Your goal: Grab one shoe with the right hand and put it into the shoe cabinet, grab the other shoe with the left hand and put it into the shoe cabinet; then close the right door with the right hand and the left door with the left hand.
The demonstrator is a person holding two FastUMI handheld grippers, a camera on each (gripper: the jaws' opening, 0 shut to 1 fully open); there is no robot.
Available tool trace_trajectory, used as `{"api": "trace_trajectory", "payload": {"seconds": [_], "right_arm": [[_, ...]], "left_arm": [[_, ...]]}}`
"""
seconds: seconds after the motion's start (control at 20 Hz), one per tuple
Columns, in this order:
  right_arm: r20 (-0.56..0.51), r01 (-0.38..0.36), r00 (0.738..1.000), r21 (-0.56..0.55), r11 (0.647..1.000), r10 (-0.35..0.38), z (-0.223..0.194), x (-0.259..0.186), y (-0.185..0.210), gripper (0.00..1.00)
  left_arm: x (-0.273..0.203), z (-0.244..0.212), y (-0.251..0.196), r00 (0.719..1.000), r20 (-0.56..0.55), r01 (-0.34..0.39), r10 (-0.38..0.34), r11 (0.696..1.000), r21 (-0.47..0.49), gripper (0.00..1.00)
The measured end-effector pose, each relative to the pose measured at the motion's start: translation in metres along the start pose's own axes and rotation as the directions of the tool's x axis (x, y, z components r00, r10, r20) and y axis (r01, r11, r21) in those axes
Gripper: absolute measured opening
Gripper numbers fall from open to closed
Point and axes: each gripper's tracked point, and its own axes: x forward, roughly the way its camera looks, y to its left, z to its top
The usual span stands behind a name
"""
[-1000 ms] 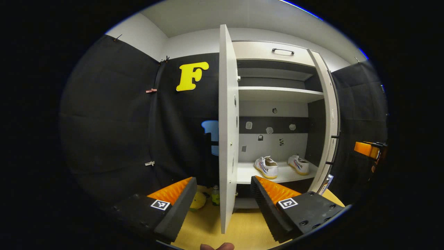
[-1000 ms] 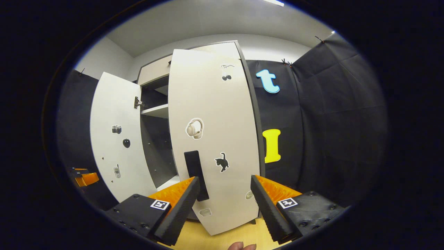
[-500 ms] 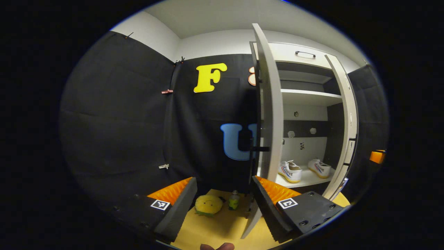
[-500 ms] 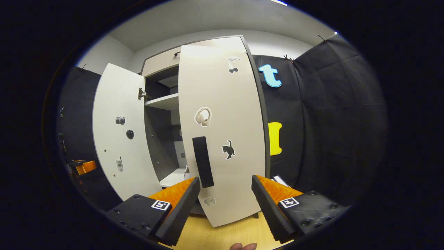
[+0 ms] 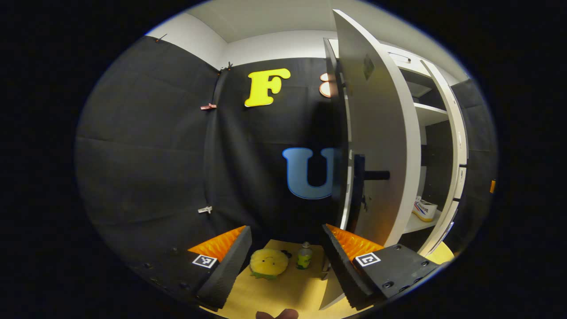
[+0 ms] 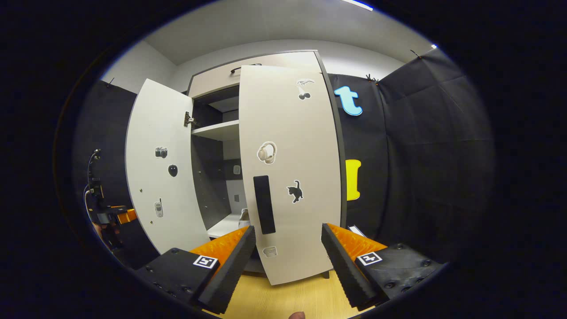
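The left hand-held gripper (image 5: 285,261) has its fingers spread apart with nothing between them; its right finger (image 5: 350,261) is just beside the lower edge of the left door (image 5: 381,146), though contact cannot be told from here; that door stands ajar, swung partway toward the shoe cabinet (image 5: 436,115), and its dark handle (image 5: 375,175) juts out from the panel; past the door's edge, on a lower shelf inside the shoe cabinet, the toe of one white shoe (image 5: 424,209) shows; on the yellow floor (image 5: 283,290) left of the door lie a yellow plush toy (image 5: 268,262) and a small green bottle (image 5: 304,255), just beside each other.

The right hand-held gripper (image 6: 288,266) is likewise spread apart and empty, hanging in front of the right door (image 6: 290,177) without touching it; this door is nearly against the shoe cabinet's front and carries a black vertical handle (image 6: 264,204) and several stickers; through the gap between the two doors a shelf (image 6: 217,130) and a small part of a white shoe (image 6: 244,215) are visible; the left door's inner face (image 6: 161,164) is farther left of the right door, and beyond it, near the view's edge, the other hand-held gripper appears small and orange, too far off to read how its fingers stand.
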Motion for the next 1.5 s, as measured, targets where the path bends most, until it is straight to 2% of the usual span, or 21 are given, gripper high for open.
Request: {"api": "trace_trajectory", "payload": {"seconds": [0.15,0.3,0.6,0.95,1.25,1.5], "right_arm": [[0.004,0.017,1.0,-0.006,1.0,-0.017,0.002,-0.006,-0.008,0.98],[-0.003,0.018,1.0,-0.017,1.0,-0.018,0.0,-0.012,-0.011,0.98],[-0.012,0.023,1.0,-0.04,0.999,-0.023,0.002,-0.024,-0.023,0.98],[-0.018,0.026,0.999,-0.025,0.999,-0.027,0.008,-0.033,-0.055,0.98],[-0.026,0.04,0.999,-0.02,0.999,-0.04,0.012,-0.048,-0.08,0.98],[-0.023,0.059,0.998,0.0,0.998,-0.059,0.013,-0.052,-0.087,0.98]], "left_arm": [[-0.001,0.001,-0.007,1.0,0.007,-0.002,0.002,1.0,-0.002,0.93],[-0.002,0.001,-0.012,1.0,-0.006,-0.001,0.001,1.0,-0.027,0.93],[-0.017,0.006,-0.035,0.999,0.018,-0.033,0.033,0.999,-0.011,0.93],[-0.024,0.006,-0.103,0.998,0.023,0.064,-0.064,0.998,-0.007,0.93],[-0.026,0.014,-0.19,0.982,0.02,0.189,-0.188,0.981,-0.05,0.92],[-0.048,0.035,-0.224,0.97,0.051,0.238,-0.238,0.971,0.007,0.93]]}}
